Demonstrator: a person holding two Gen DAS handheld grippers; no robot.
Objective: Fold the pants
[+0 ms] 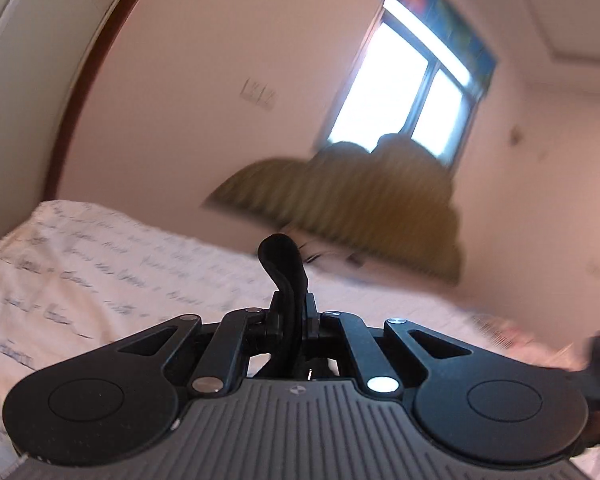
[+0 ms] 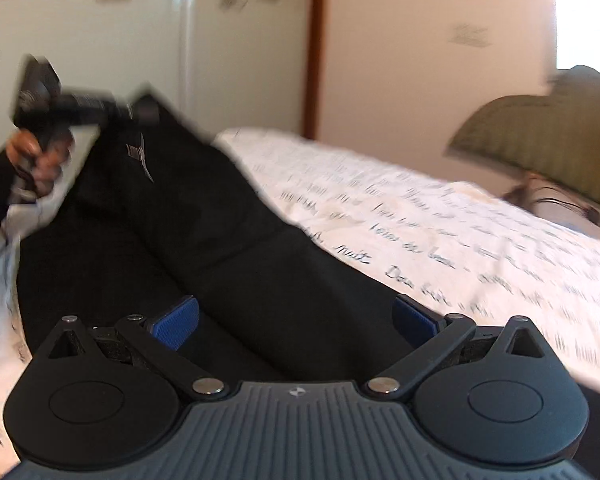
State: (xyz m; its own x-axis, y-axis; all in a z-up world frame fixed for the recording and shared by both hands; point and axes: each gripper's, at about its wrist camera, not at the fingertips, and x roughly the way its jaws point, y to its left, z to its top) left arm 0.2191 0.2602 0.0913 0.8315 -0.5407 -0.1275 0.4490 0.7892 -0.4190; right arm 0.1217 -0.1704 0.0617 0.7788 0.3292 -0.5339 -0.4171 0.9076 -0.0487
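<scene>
Black pants point(image 2: 220, 248) lie across a white bed sheet with script print point(image 2: 440, 232). My left gripper point(image 1: 290, 308) is shut on a fold of the black pants fabric point(image 1: 282, 256), which sticks up between its fingers. The right wrist view shows the left gripper point(image 2: 140, 110) at the upper left, held by a hand point(image 2: 36, 156), with one end of the pants lifted off the bed. My right gripper point(image 2: 296, 316) is open just above the pants, and its blue pads point(image 2: 176, 320) stand wide apart with nothing pinched between them.
An olive ribbed cushion point(image 1: 360, 208) point(image 2: 548, 140) lies at the far end of the bed, below a bright window point(image 1: 400, 92). A white wardrobe with flower prints point(image 1: 28, 40) stands beside the bed. Both views are motion-blurred.
</scene>
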